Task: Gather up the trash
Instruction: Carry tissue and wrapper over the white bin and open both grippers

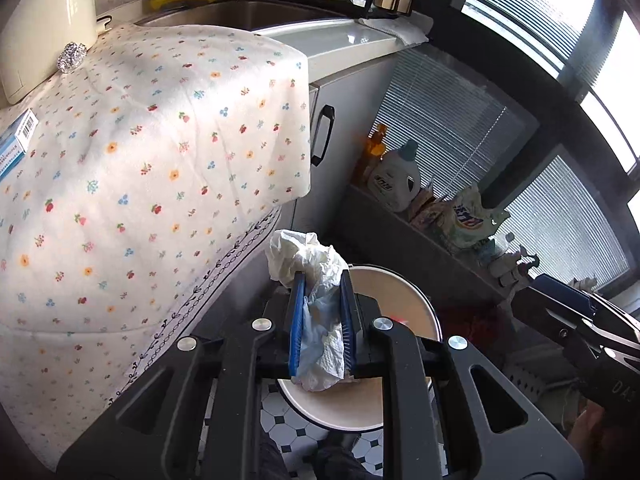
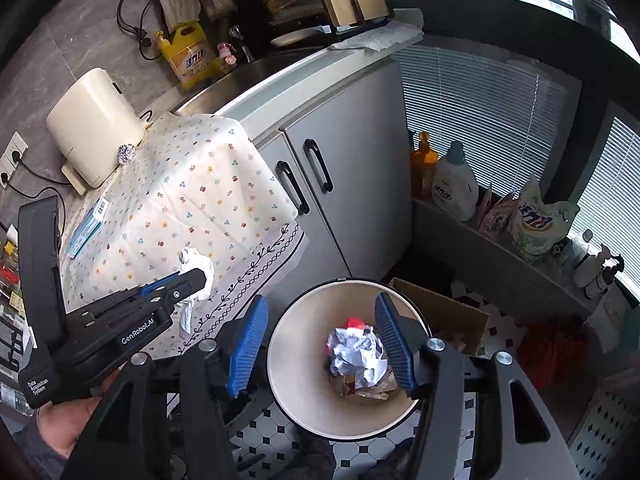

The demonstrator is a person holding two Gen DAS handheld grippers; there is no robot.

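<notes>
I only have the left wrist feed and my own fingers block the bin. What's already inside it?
Observer: Crumpled paper with something red beside it lies at the bottom of the trash bin.
Operator: Is the right gripper holding anything?
Observer: No, the right gripper is open and empty above the bin.
Operator: Is my tissue over the bin?
Observer: From the right wrist view, the tissue in the left gripper appears left of the rim, in front of the floral tablecloth.

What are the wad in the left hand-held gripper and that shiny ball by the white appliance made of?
Wad: likely soft matte tissue paper; white, limp, finely creased.
Shiny ball: probably crumpled aluminium foil; silvery, faceted glints.
</notes>
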